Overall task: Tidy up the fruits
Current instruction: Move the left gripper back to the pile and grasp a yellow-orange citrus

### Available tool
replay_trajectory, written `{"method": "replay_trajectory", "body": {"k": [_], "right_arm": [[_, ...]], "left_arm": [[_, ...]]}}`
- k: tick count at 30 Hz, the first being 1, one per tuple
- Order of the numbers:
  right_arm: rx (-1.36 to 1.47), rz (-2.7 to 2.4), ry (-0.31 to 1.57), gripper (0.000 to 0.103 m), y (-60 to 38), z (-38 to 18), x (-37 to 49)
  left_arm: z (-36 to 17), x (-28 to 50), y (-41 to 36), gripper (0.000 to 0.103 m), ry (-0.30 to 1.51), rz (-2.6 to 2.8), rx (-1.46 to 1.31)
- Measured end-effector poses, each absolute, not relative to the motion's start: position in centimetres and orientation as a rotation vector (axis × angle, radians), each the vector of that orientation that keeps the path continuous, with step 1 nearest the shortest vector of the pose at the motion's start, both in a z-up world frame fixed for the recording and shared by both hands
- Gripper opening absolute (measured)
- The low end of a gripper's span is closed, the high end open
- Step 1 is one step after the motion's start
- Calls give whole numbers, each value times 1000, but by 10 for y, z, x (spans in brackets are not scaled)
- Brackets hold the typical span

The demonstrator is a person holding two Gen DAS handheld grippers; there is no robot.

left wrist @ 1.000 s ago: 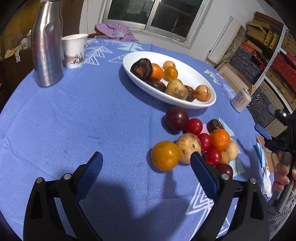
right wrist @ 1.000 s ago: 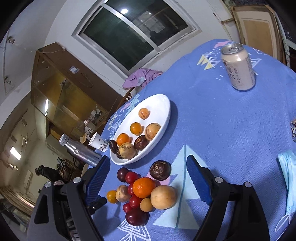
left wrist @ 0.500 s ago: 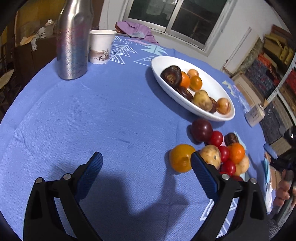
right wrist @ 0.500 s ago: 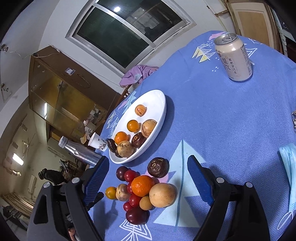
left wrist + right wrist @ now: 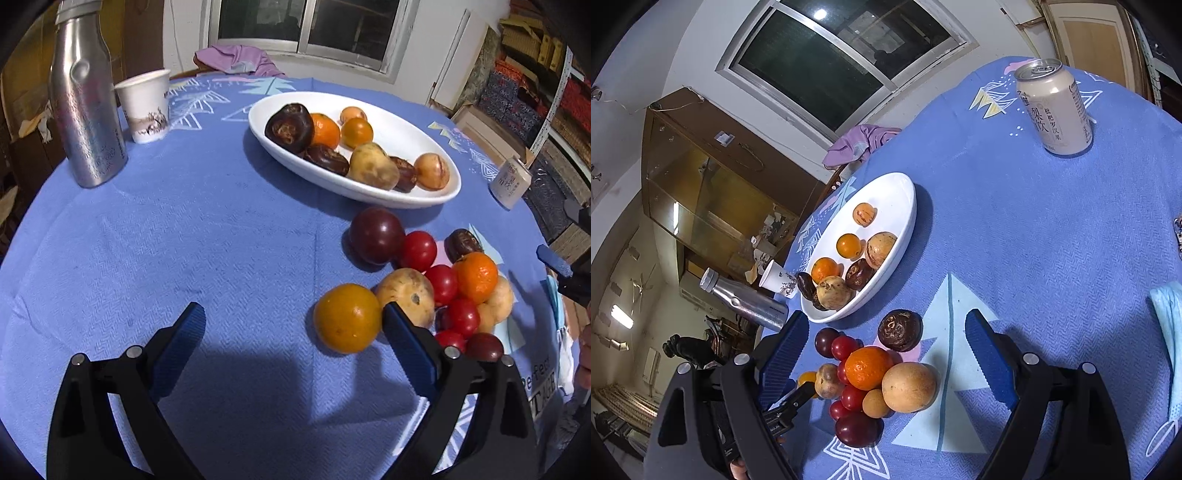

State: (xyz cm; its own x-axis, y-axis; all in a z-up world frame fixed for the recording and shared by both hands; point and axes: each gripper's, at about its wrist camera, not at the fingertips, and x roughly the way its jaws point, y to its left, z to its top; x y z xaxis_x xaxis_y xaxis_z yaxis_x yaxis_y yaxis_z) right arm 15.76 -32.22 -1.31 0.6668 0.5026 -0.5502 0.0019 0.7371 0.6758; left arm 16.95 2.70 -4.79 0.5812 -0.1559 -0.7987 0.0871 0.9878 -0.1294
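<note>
On can (image 5: 1054, 110), perhaps "梨饮"

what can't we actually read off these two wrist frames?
- Fruit pile, left wrist view: how many pieces; the near ones sit behind the left gripper finger.
- White dish, right wrist view: fruit at its low end overlaps, so the count is unclear.
- Metal bottle, left wrist view: cap cut by the top edge.
- Person's hand, left wrist view: cropped at the right edge.
- Can, left wrist view: label too small.
</note>
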Motion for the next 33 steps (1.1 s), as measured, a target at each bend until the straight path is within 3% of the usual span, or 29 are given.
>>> {"method": "replay_trajectory", "body": {"k": [8,15,20,25,29,33], "right_arm": [[707,311,799,88,-325,-12,157],[710,313,804,88,-324,-13,158],[704,310,807,88,-323,-14,159],[701,310,809,88,-323,-15,159],[692,309,815,88,-322,-17,160],[692,305,821,88,-322,-18,161]], "left_arm": [[-36,162,83,94,915,-93,-284],[-40,164,60,93,931,-156,-215],[-46,161,51,69,962,-186,-186],[-46,165,57,69,952,-170,-222],[-50,167,53,49,973,-184,-214],[-49,165,50,46,968,-190,-203]]}}
